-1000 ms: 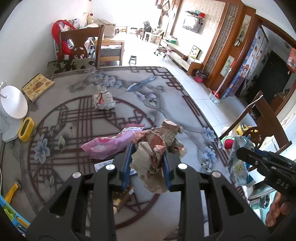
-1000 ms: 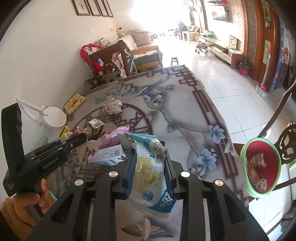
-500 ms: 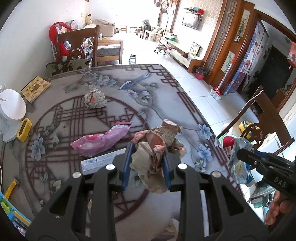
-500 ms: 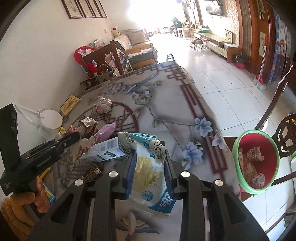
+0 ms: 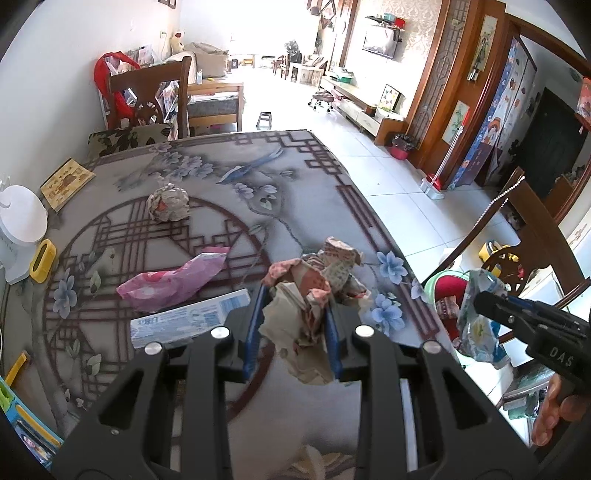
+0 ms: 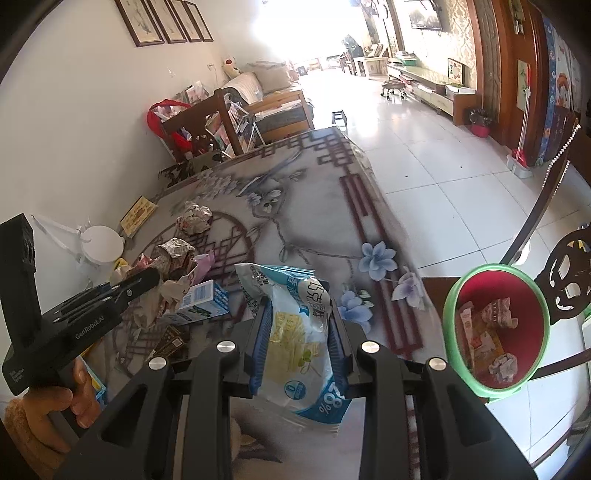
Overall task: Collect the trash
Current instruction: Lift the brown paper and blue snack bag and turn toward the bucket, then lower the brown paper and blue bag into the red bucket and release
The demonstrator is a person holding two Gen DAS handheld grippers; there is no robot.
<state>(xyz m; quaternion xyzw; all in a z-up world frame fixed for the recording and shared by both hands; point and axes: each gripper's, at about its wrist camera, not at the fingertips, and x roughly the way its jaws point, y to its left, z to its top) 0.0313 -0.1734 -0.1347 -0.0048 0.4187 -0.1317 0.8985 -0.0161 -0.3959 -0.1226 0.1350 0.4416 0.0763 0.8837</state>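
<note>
Left wrist view: the left gripper [image 5: 293, 328] was closed on a wad of crumpled paper [image 5: 310, 295], its blue pads pressed against both sides, held above the patterned tablecloth [image 5: 314, 184]. Just beyond the fingers lay a blue-and-white carton [image 5: 184, 325], then a pink plastic bag [image 5: 173, 282], and farther off, apart from both, a second crumpled paper ball [image 5: 168, 203]. A yellow object [image 5: 42, 254], a white round device [image 5: 20, 225] and a framed picture [image 5: 66, 182] sat along the table's left edge. Only a sliver of the green-rimmed bin [image 5: 443, 288] showed past the table's right edge, partly hidden by the right gripper [image 5: 484, 302] and the bag hanging from it.

Right wrist view: the right gripper [image 6: 297, 332] was closed on a blue-and-white snack bag [image 6: 299, 325], which bulged out above and below the fingers. This view alone looked into the bin [image 6: 452, 306], which stood beside a dark wooden chair [image 6: 569, 280] off the table's right edge; its red interior held several paper scraps and wrappers. At left, the left gripper [image 6: 147, 280] appeared from the side with its paper wad [image 6: 162, 262], held by a hand [image 6: 55, 402] in an orange cuff. The carton [image 6: 201, 301] lay just beyond it, and the far paper ball [image 6: 194, 218] behind that. Wall pictures [image 6: 162, 20] appeared only here.
</note>
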